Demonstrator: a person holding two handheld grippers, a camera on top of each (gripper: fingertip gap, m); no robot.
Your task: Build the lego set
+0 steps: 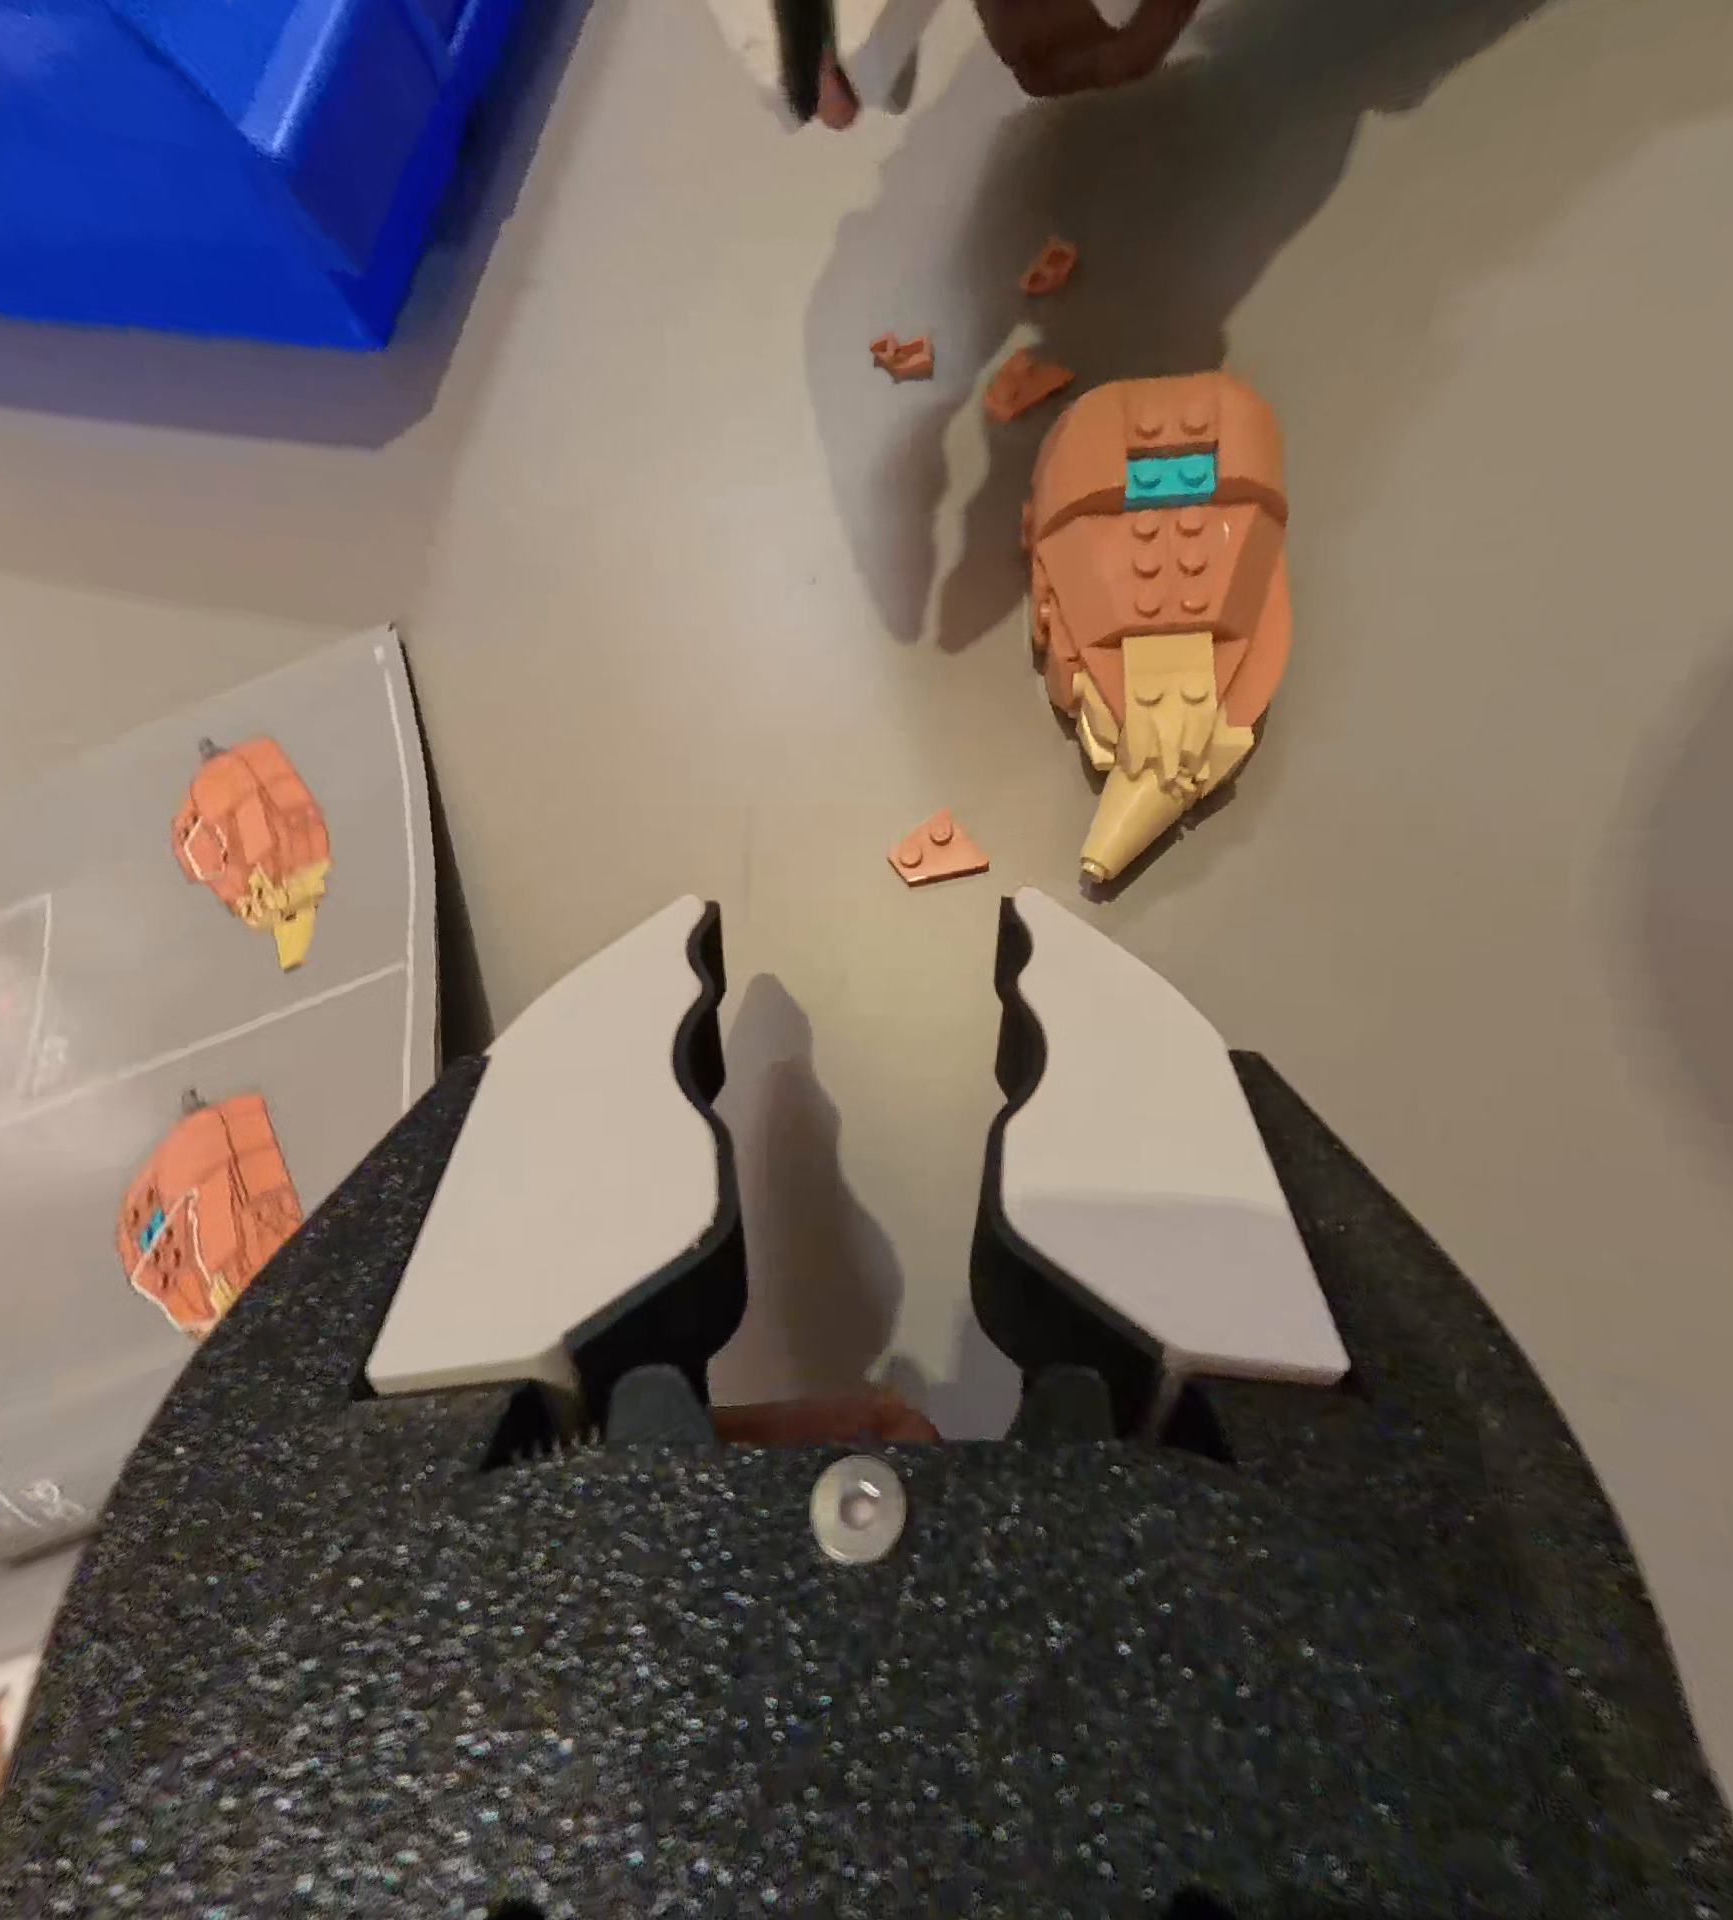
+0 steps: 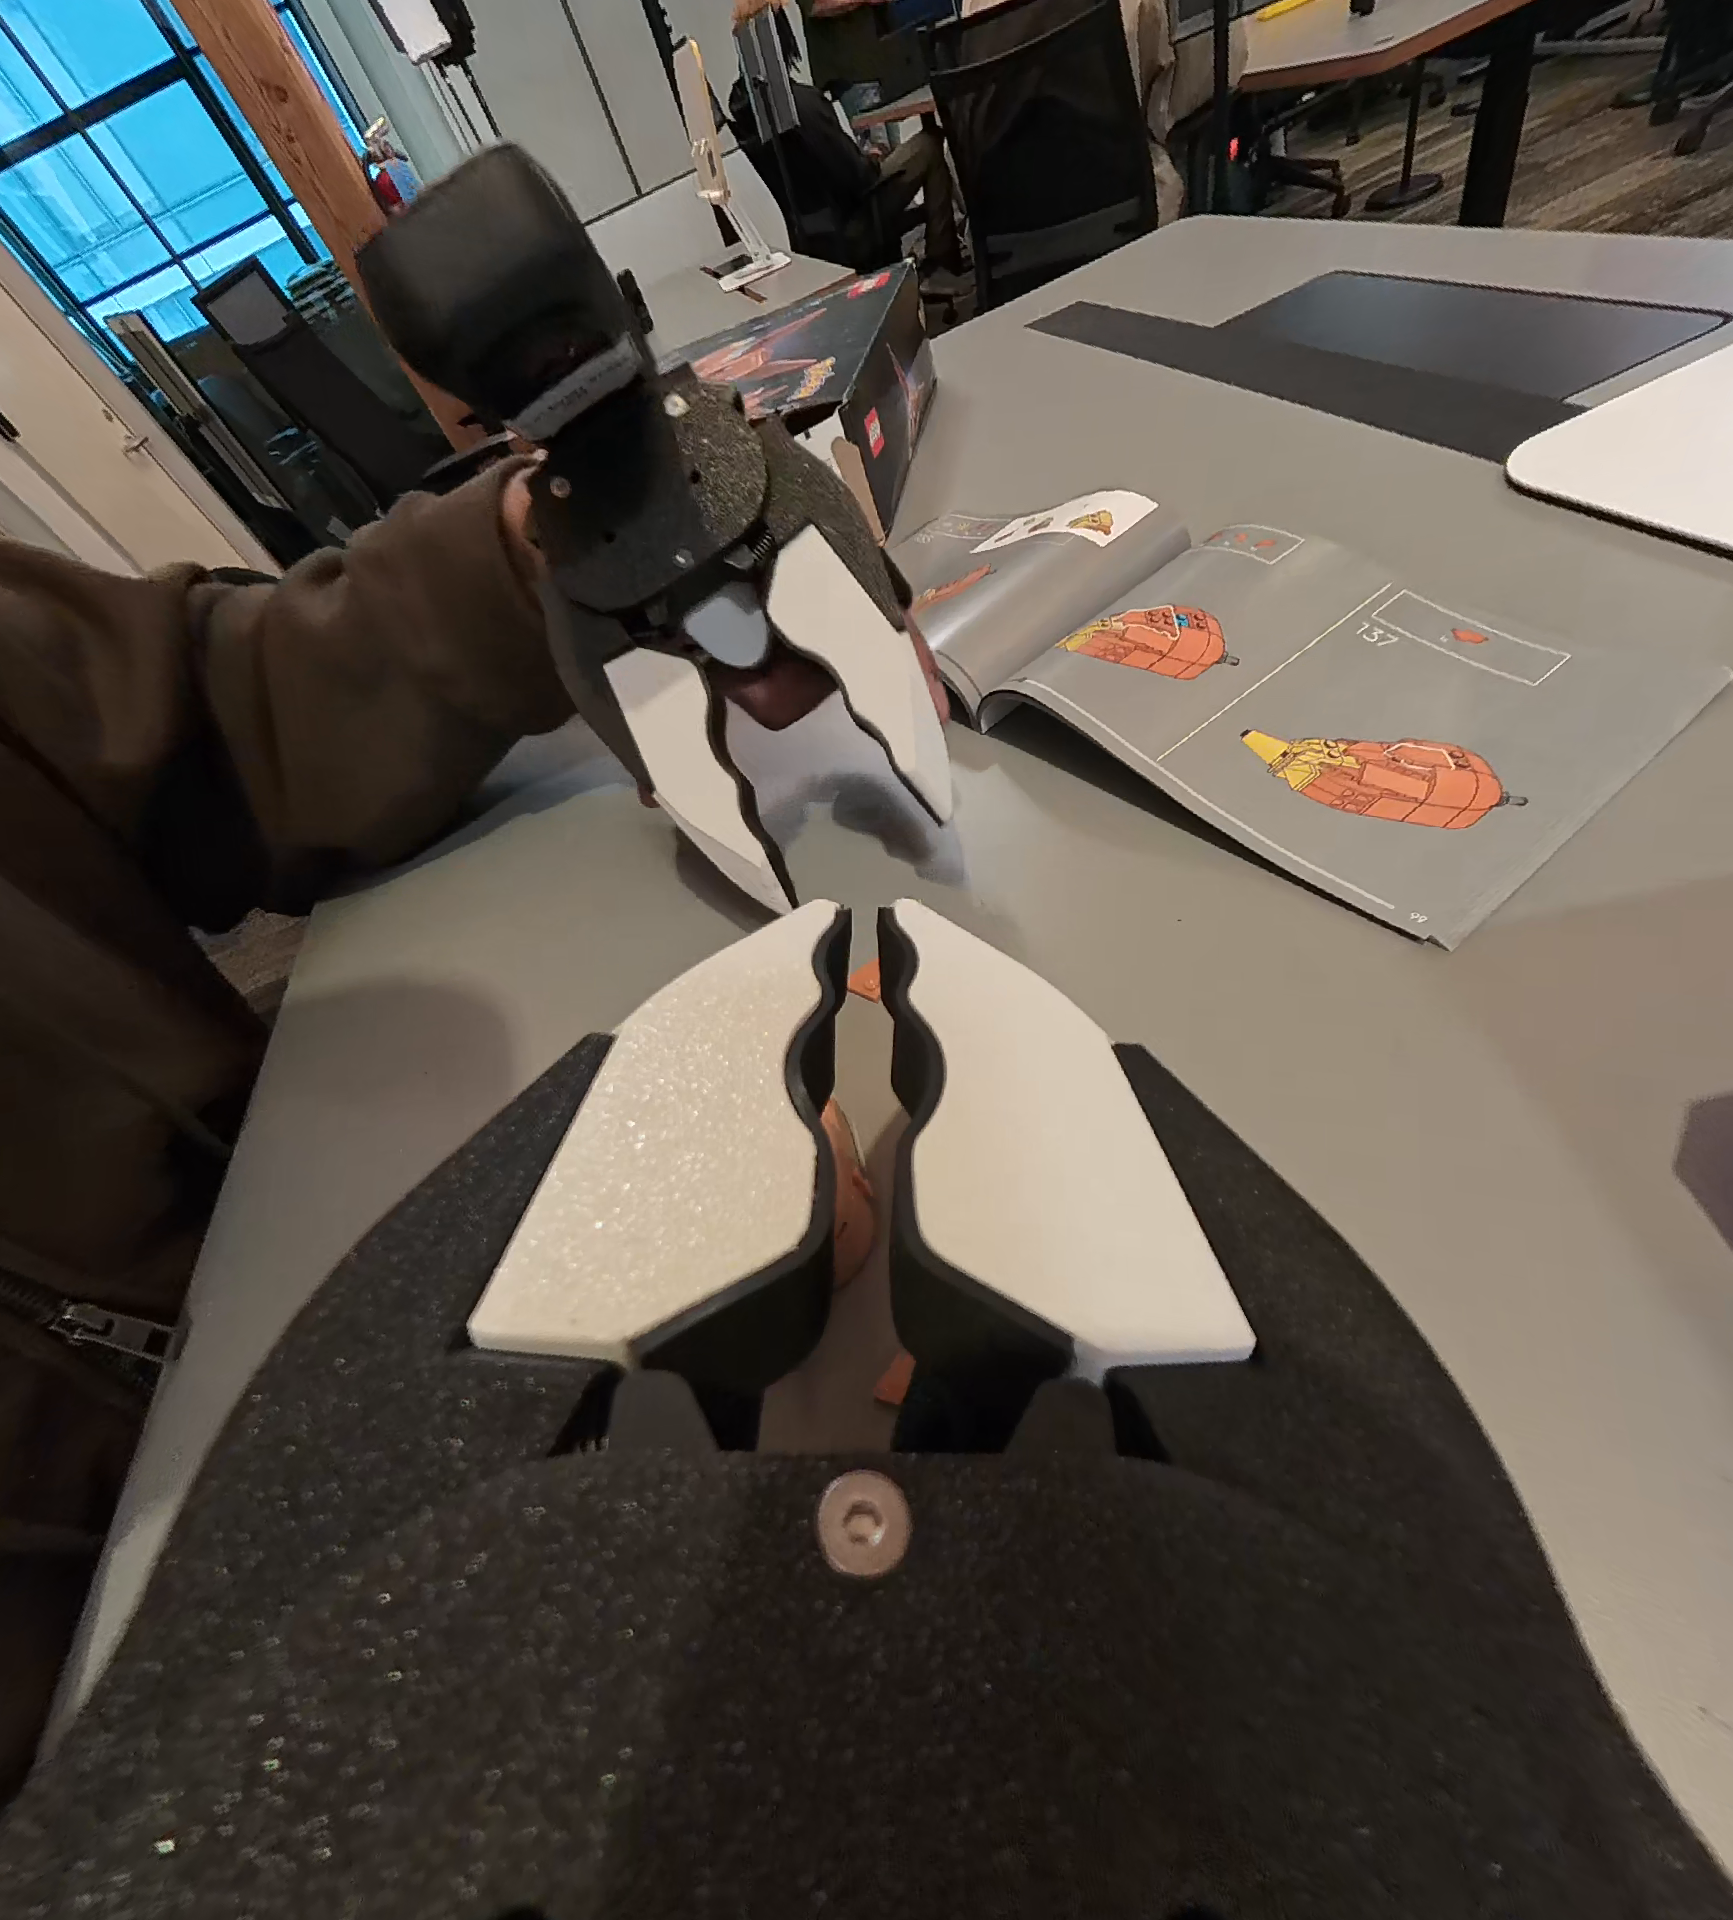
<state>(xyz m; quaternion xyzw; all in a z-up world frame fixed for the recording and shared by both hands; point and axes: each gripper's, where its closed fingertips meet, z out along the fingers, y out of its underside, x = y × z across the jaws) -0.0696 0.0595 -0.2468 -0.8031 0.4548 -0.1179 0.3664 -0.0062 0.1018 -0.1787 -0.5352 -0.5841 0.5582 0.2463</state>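
**On the grey counter: two hand-held grippers above a part-built brick model**

Across the grey counter [image 1: 633,520] a part-built lego model [image 1: 1158,582] is lying on its side, its orange-brown hull carrying a small teal plate and ending in a tan cone that is pointing toward the left gripper [image 1: 857,914]. That gripper is hovering above the counter with its jaws standing wide apart and nothing between them. A loose orange wedge plate [image 1: 937,854] is lying just beyond the jaw tips, near the cone, and three more small orange pieces [image 1: 1023,382] are lying scattered beyond the model's far end. An open instruction booklet [image 1: 218,1039] is lying to the left, and a blue bin [image 1: 166,156] is sitting at the far left corner.

From the right wrist view, the right gripper [image 2: 864,914] is pointing along the counter, its jaws nearly closed with only a narrow gap showing; whether they are pinching anything cannot be told. An orange piece [image 2: 867,980] is showing through that gap. The left gripper [image 2: 857,831] is facing it closely, held by an arm in a brown sleeve [image 2: 249,707]. The booklet [image 2: 1361,717] is lying open to the right, and a dark set box [image 2: 841,364] is standing behind.
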